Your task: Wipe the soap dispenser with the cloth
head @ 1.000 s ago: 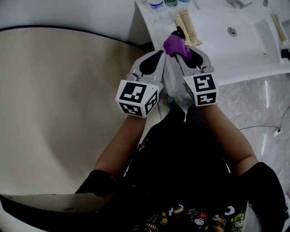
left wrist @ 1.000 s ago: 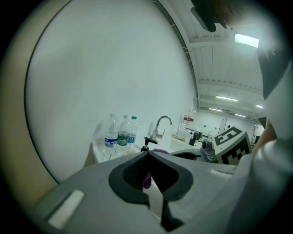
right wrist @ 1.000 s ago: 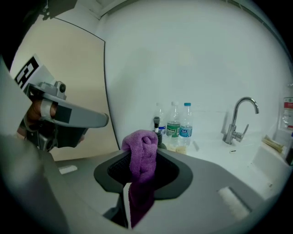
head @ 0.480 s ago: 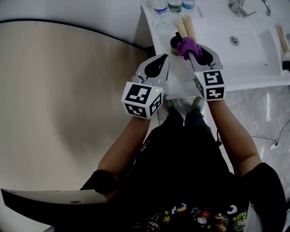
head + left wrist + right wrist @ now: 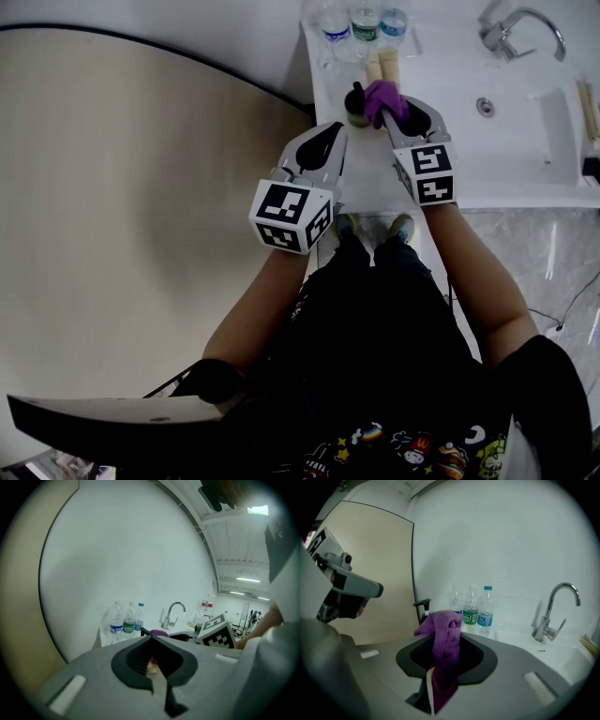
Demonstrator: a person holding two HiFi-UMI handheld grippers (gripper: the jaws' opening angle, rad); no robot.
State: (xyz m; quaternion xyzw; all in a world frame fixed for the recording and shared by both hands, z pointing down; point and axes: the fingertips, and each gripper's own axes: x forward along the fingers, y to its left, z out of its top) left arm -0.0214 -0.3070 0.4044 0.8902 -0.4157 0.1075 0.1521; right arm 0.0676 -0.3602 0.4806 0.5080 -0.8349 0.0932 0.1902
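The right gripper point(image 5: 394, 108) is seen closed on the purple cloth point(image 5: 382, 94). In the right gripper view, the cloth point(image 5: 443, 639) is pinched between the jaws of the gripper point(image 5: 444, 634). It is bunched above the jaw tips and hangs down through the gap below them.

The dispenser point(image 5: 355, 101) stands on the white counter point(image 5: 487, 159), near its left end, with its black pump on top. In the head view the cloth is held just beside the dispenser, at its right. Whether the two are touching cannot be told. In the right gripper view the black pump head point(image 5: 423, 606) is seen just left of the cloth and behind it.

The left gripper point(image 5: 328, 136) is held in front of the dispenser and to its left, near it but apart from it. In the left gripper view its jaws point(image 5: 151, 641) are seen together, with nothing gripped. The dispenser's nozzle point(image 5: 144, 631) and a bit of the cloth point(image 5: 159, 633) show just over the tips.

Three water bottles point(image 5: 364, 21) are lined up against the wall behind the dispenser. The sink point(image 5: 562, 122) is set in the counter to the right, with the faucet point(image 5: 511, 33) behind it. The right gripper's marker cube point(image 5: 215, 632) is seen at the right in the left gripper view.
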